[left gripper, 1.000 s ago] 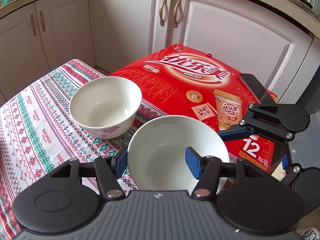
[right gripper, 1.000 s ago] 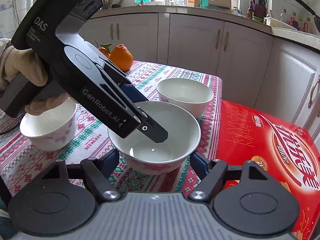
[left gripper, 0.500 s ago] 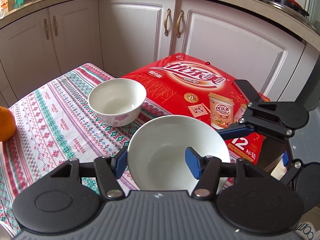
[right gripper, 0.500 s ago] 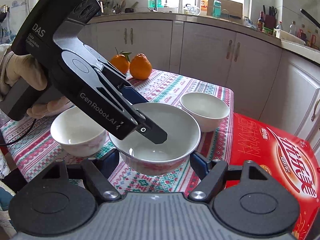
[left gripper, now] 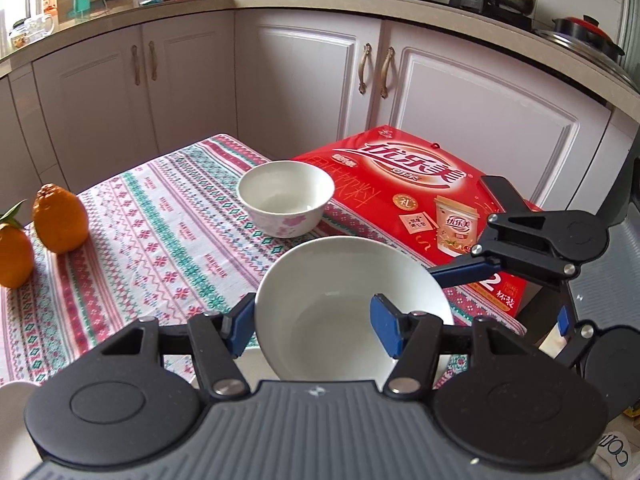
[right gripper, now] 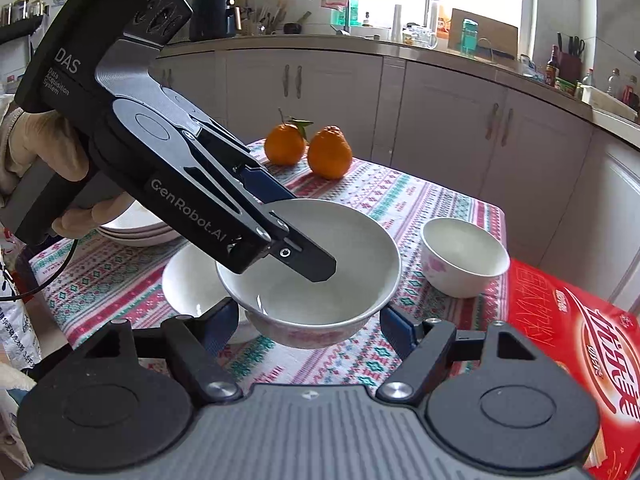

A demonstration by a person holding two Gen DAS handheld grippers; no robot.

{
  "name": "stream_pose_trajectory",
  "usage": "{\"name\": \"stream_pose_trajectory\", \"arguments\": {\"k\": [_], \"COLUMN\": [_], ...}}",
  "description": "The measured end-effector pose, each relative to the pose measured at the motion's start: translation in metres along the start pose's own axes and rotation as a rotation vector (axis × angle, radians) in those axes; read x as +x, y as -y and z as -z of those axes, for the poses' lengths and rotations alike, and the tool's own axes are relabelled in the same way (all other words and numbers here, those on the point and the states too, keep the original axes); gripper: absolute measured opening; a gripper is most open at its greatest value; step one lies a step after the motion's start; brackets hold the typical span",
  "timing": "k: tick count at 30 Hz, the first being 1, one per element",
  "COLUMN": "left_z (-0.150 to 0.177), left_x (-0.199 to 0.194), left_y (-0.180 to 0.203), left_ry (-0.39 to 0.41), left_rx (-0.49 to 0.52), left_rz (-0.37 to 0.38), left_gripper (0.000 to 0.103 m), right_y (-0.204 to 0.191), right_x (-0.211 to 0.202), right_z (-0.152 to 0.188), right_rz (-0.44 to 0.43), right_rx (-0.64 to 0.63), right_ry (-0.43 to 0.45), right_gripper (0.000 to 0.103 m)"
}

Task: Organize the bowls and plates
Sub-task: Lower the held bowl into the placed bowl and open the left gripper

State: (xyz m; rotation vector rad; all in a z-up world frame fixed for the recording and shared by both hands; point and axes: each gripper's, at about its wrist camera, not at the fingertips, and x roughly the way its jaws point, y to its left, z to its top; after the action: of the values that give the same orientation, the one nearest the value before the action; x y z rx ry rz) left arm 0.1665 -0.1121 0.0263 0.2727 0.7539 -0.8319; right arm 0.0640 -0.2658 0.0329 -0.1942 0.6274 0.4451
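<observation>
We see, from left, two oranges [left gripper: 44, 232] on the patterned tablecloth [left gripper: 160, 240]; our left gripper [left gripper: 316, 326] clamps the rim of a white bowl [left gripper: 344, 300], one finger inside, one outside, the bowl lifted above a second bowl [right gripper: 188, 284]; our right gripper [right gripper: 304, 328] waits spread apart under it; a small floral bowl [left gripper: 286, 198] stands beside a red drink carton [left gripper: 412, 184].
</observation>
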Motion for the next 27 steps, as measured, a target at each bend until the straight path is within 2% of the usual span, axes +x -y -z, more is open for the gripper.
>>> {"name": "stream_pose_trajectory", "arguments": {"k": [12,27], "left_z": [0.020,0.042], "left_x": [-0.026,-0.023], "left_y": [-0.026,-0.044], "left_ry": [0.017,-0.001], "left_rx": [-0.045,-0.098], "left_rz": [-0.045,-0.046], "left_gripper": [0.060,0.060], "right_y": [-0.026,-0.039], "right_x": [0.022,0.046], "right_z": [-0.018,-0.017], "right_rz": [-0.060,-0.099], "right_rx": [-0.023,-0.022], "right_ry": [-0.009,-0.062], "right_gripper": [0.081,0.081]}}
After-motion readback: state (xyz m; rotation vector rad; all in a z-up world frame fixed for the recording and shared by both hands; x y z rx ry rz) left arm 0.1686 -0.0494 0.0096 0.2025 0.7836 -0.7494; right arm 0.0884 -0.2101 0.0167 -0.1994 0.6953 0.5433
